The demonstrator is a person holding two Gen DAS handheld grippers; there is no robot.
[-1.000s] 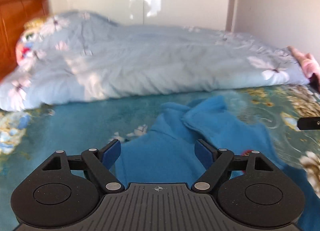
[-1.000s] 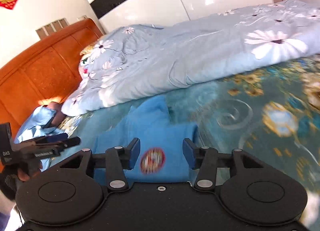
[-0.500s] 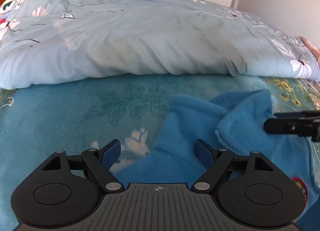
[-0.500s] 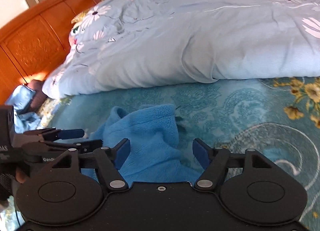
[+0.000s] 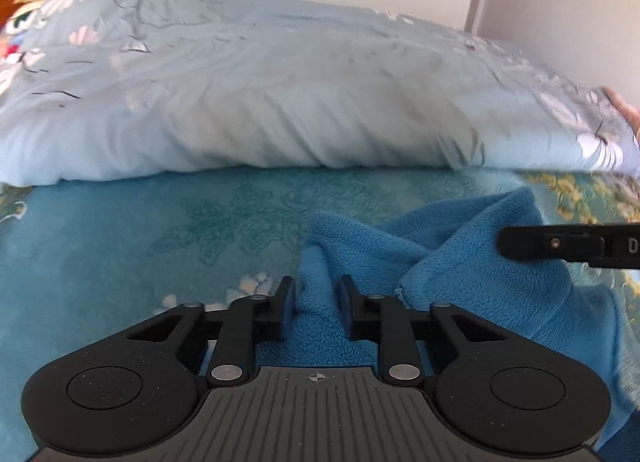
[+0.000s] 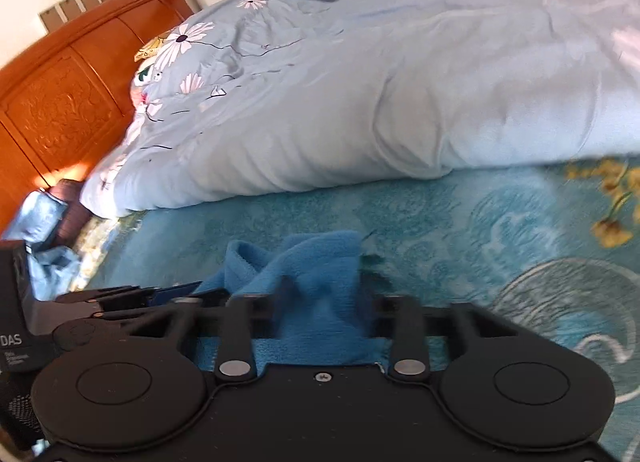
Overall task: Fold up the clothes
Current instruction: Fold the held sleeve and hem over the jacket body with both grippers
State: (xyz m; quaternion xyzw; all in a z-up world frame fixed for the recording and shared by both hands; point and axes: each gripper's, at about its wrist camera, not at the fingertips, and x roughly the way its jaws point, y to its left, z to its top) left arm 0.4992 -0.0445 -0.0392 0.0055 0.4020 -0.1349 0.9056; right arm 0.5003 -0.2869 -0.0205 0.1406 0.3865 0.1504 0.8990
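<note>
The fleece garment [image 5: 460,262] is spread on the bed [image 5: 140,246], before a bunched duvet [image 5: 280,102]. Behind the duvet, at the left, stands the headboard [image 6: 60,102]; a pillow [image 6: 40,222] seems tucked beside it

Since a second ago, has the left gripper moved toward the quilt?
Yes. The left gripper has come forward and down: the pale blue quilt looms larger, and its jaws are closing on a fold of the blue fleece garment.
</note>
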